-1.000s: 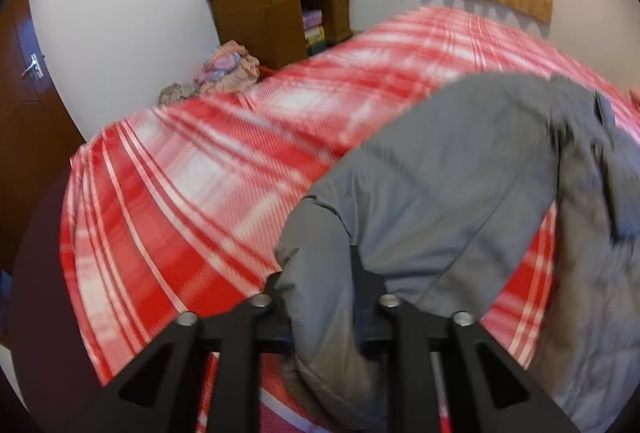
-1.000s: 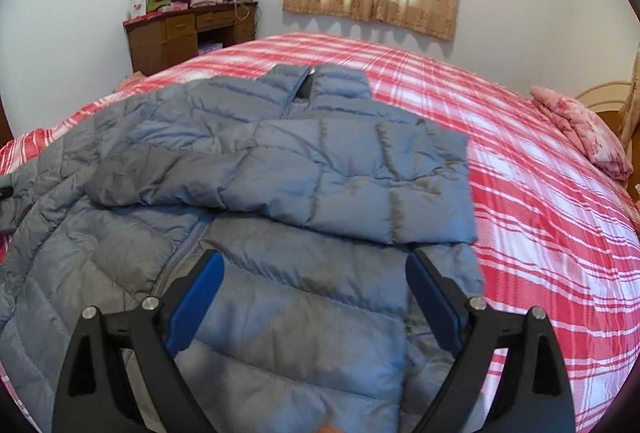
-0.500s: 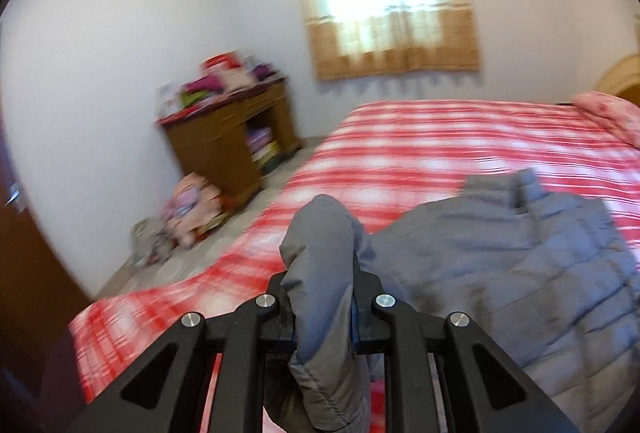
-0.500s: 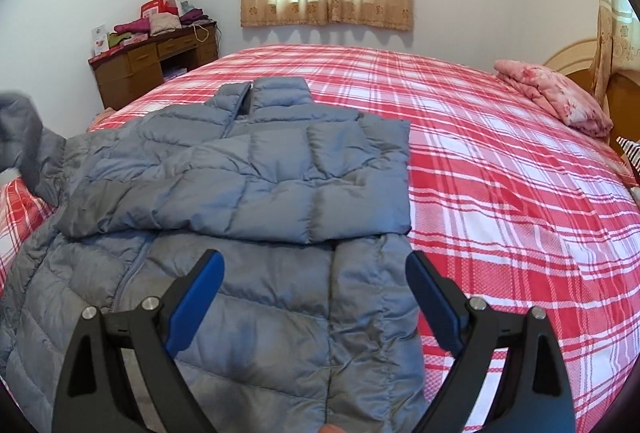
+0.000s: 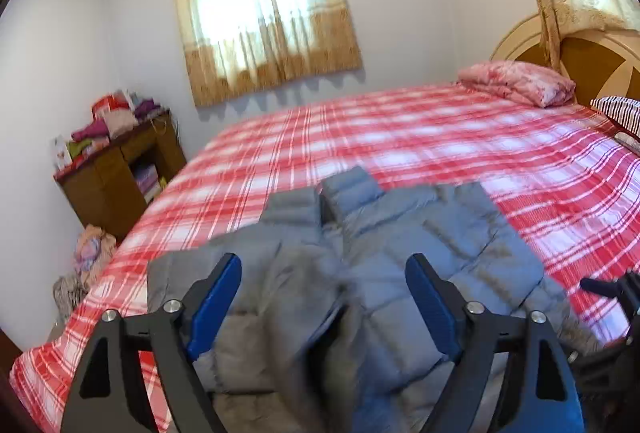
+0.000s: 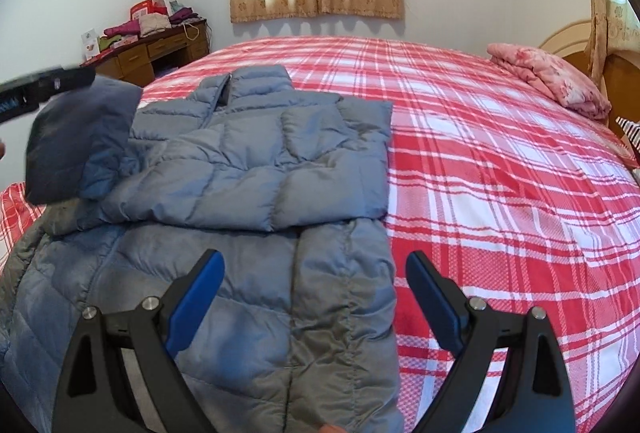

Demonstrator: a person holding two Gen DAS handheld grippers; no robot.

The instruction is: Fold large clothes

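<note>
With the grey puffer jacket [image 6: 248,193] spread on the plaid bed [image 6: 480,173], its left sleeve [image 6: 80,145] is best released squarely across the chest by the opening left gripper [image 5: 324,303], while the right gripper [image 6: 314,297], fingers apart and empty, is kept above the hem.

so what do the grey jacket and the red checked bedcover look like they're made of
Grey jacket: seems a thin synthetic shell, nylon or polyester, over puffy fill; stitched quilt channels bulge and the surface has a slight sheen.
Red checked bedcover: looks like a woven or knitted matte fabric, perhaps cotton or a blend; a fine pattern shows in the checks, no shine.
</note>
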